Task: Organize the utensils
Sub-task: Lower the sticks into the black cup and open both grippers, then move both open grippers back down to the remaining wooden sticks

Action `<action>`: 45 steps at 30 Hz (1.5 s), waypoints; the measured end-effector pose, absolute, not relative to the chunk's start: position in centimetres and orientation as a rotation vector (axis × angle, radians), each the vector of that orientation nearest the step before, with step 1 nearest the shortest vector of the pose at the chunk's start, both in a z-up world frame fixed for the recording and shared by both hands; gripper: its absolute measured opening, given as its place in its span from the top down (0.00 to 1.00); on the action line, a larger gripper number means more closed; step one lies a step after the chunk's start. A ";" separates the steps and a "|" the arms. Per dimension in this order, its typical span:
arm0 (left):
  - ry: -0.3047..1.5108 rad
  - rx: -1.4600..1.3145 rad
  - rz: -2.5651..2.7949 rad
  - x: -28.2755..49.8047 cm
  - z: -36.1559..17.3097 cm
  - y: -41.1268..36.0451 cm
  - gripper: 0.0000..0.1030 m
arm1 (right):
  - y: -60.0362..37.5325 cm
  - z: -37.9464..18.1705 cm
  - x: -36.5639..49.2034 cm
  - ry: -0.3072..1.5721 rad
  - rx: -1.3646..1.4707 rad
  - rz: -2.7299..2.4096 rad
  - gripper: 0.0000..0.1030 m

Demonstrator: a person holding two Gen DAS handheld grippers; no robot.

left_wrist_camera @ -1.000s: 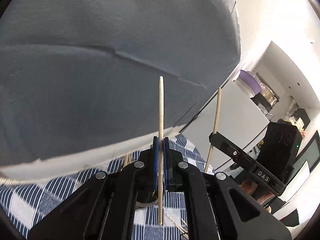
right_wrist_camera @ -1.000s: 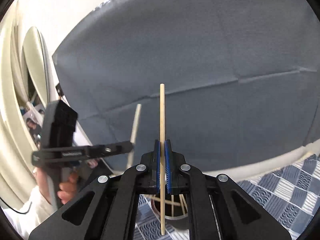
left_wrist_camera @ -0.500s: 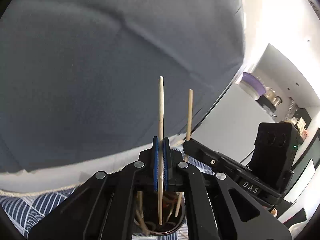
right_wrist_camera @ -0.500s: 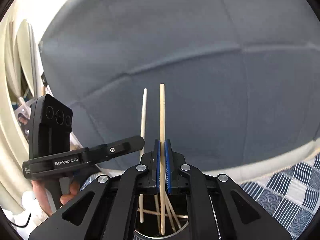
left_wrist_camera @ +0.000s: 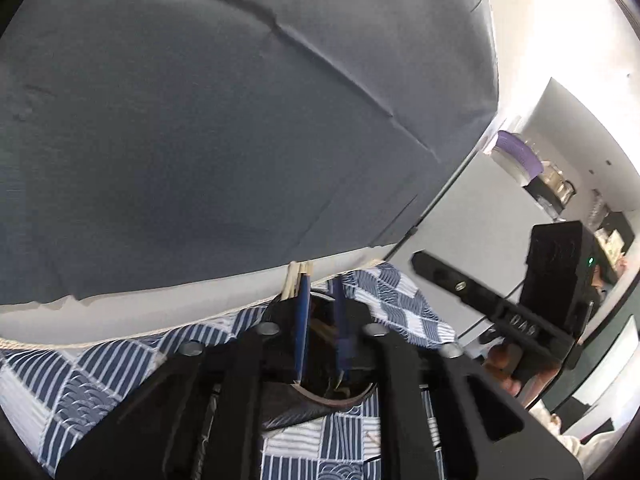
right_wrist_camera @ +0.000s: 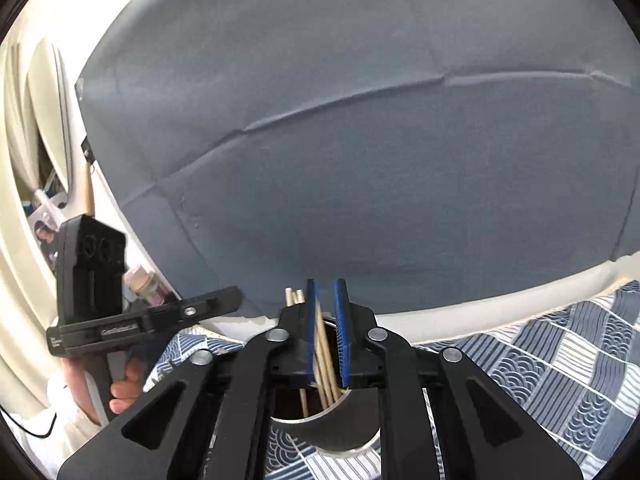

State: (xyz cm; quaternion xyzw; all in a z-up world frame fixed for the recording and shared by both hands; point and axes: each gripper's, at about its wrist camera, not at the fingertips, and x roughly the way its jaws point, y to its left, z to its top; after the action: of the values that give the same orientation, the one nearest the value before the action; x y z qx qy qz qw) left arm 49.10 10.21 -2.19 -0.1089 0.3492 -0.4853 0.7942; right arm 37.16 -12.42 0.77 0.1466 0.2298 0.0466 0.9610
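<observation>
My left gripper (left_wrist_camera: 321, 320) hangs just above a dark round cup (left_wrist_camera: 332, 400), and its jaws are opening with no chopstick between the blue pads. Wooden chopstick ends (left_wrist_camera: 295, 280) poke up just left of its left pad. My right gripper (right_wrist_camera: 327, 332) is over the same cup (right_wrist_camera: 320, 432) with its jaws opening too. Several chopsticks (right_wrist_camera: 325, 364) show through the gap, leaning loose in the cup, and the pads do not press on them. Each view catches the other tool from the side: the right gripper (left_wrist_camera: 432, 270) and the left gripper (right_wrist_camera: 224, 300), held by a hand (right_wrist_camera: 124, 392).
The cup stands on a blue and white patterned cloth (left_wrist_camera: 100, 376) (right_wrist_camera: 540, 360). A large grey fabric backdrop (left_wrist_camera: 200, 120) rises close behind the table's pale far edge. Shelves with jars (left_wrist_camera: 520, 156) are at the far right of the left wrist view.
Both grippers have sunk toward the cup. Each was shut on one upright chopstick; now the jaws have parted and those chopsticks have dropped in with the others.
</observation>
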 end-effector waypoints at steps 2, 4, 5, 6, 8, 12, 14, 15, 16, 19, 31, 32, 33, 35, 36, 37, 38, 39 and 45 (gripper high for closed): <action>0.746 -0.223 -1.024 48.2 -1.5 10.8 0.65 | -12.6 1.4 36.2 0.474 0.279 0.074 0.68; 0.741 -0.213 -1.006 47.5 -0.9 11.4 0.51 | -12.4 2.0 35.3 0.492 0.262 0.051 0.64; 0.734 -0.204 -0.992 47.0 -0.6 11.7 0.45 | -12.3 2.2 34.8 0.507 0.256 0.037 0.54; 0.728 -0.195 -0.977 46.5 -0.2 12.1 0.42 | -12.1 2.4 34.3 0.521 0.251 0.032 0.45; 0.732 -0.192 -0.961 45.4 0.4 12.9 0.32 | -11.7 2.6 33.4 0.544 0.241 0.030 0.38; 0.737 -0.198 -0.931 43.5 1.3 14.4 0.20 | -10.7 3.1 30.8 0.578 0.214 0.023 0.24; 0.760 -0.245 -0.967 42.7 1.6 15.2 0.17 | -10.6 3.2 29.7 0.584 0.203 0.013 0.17; 0.763 -0.259 -0.973 42.3 1.8 15.3 0.15 | -10.5 3.2 29.0 0.587 0.197 0.014 0.17; 0.756 -0.261 -0.965 41.9 1.9 15.6 0.12 | -10.3 3.3 28.7 0.592 0.191 0.014 0.17; 0.740 -0.243 -0.929 40.9 2.1 16.1 0.09 | -10.3 3.0 27.6 0.609 0.180 -0.010 0.17; 0.786 -0.197 -0.874 37.7 0.8 16.4 0.06 | -12.5 0.5 23.0 0.718 0.181 -0.089 0.16; 0.791 -0.190 -0.866 37.3 0.6 16.3 0.06 | -12.8 0.2 22.7 0.728 0.187 -0.092 0.16; 0.794 -0.186 -0.858 37.0 0.5 16.2 0.06 | -13.0 0.0 22.5 0.736 0.190 -0.091 0.16; 0.802 -0.179 -0.839 36.2 0.3 15.9 0.06 | -13.8 -0.8 22.0 0.758 0.198 -0.091 0.16; 0.806 -0.173 -0.828 35.7 0.3 15.7 0.06 | -14.1 -1.2 21.8 0.768 0.201 -0.089 0.16; 0.807 -0.168 -0.820 35.3 0.2 15.5 0.06 | -14.4 -1.7 21.6 0.784 0.206 -0.082 0.16; 0.807 -0.158 -0.805 34.7 0.1 15.2 0.06 | -14.8 -2.3 21.4 0.800 0.208 -0.073 0.16; 0.805 -0.152 -0.794 34.1 0.0 14.9 0.06 | -15.0 -2.7 21.3 0.812 0.208 -0.068 0.16; 0.855 -0.161 -0.741 30.9 -2.0 12.8 0.06 | -16.3 -7.5 20.1 0.942 0.179 -0.010 0.16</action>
State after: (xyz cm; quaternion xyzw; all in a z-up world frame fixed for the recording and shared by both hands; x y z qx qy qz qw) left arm 30.90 12.84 -1.96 -0.0764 0.4045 -0.3505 0.8413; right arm 20.12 -16.33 -7.54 0.0861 0.4531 -0.0047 0.8873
